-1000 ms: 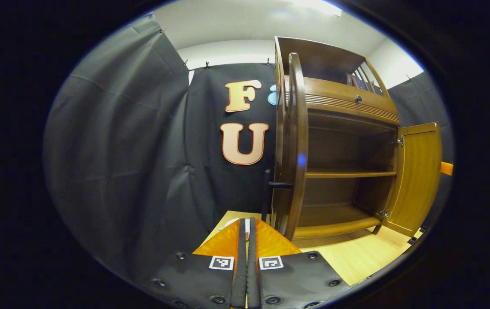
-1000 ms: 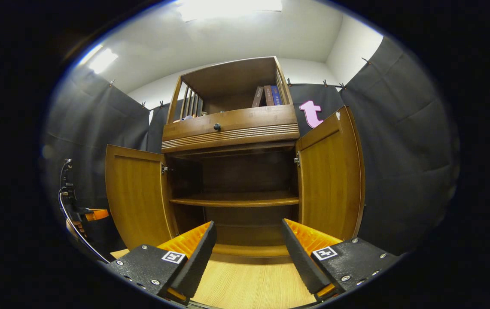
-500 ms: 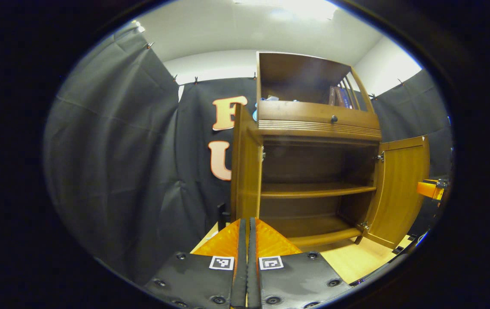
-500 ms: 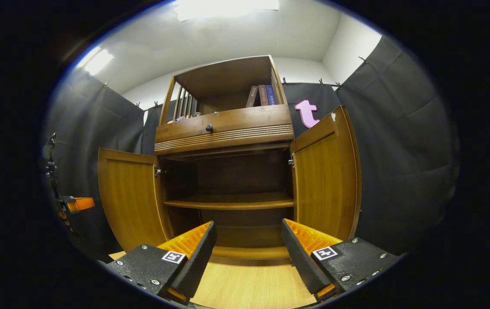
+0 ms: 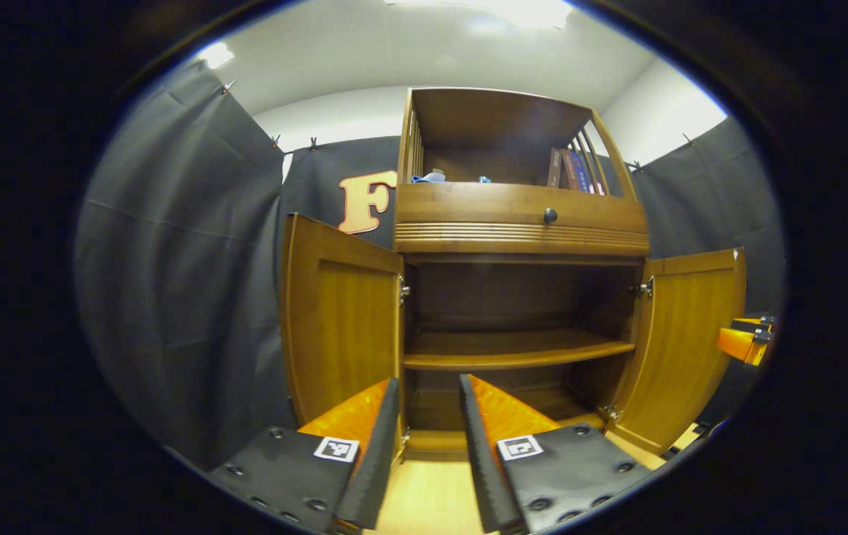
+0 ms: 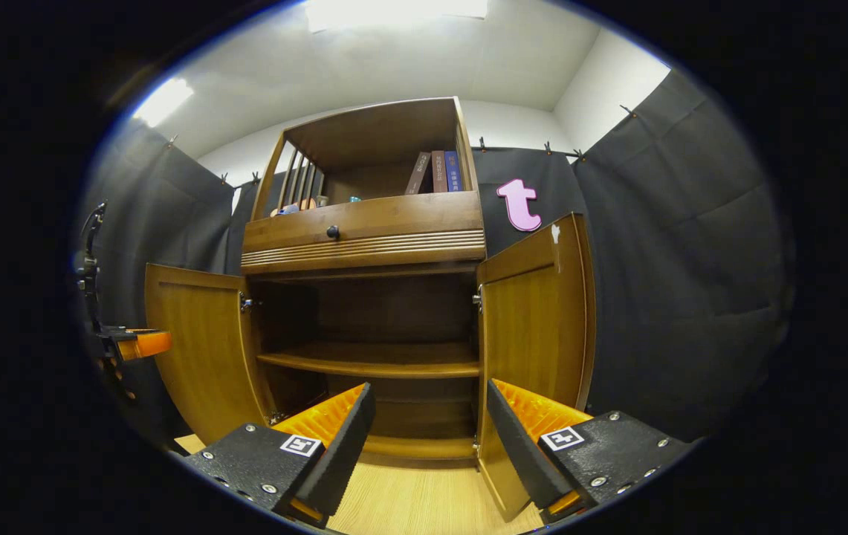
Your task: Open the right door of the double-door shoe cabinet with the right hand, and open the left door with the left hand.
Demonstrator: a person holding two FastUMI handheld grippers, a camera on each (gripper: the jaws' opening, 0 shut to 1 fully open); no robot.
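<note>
The wooden shoe cabinet stands before me with both doors swung out. In the left gripper view the left door hangs open just left of my left gripper, which is open and holds nothing. The right door stands open farther right, with the other gripper beyond it. In the right gripper view my right gripper is open with nothing between its fingers, close to the right door. The left door and the left gripper sit at the far left.
Inside the cabinet runs one shelf. Above it is a drawer with a dark knob, then an open top compartment with books and small items. Light wooden floor lies in front. Black cloth walls close in on both sides.
My left gripper went from shut to open and its view swung round from the left door's edge to face the cabinet front. The right gripper view drifted slightly, staying open.
</note>
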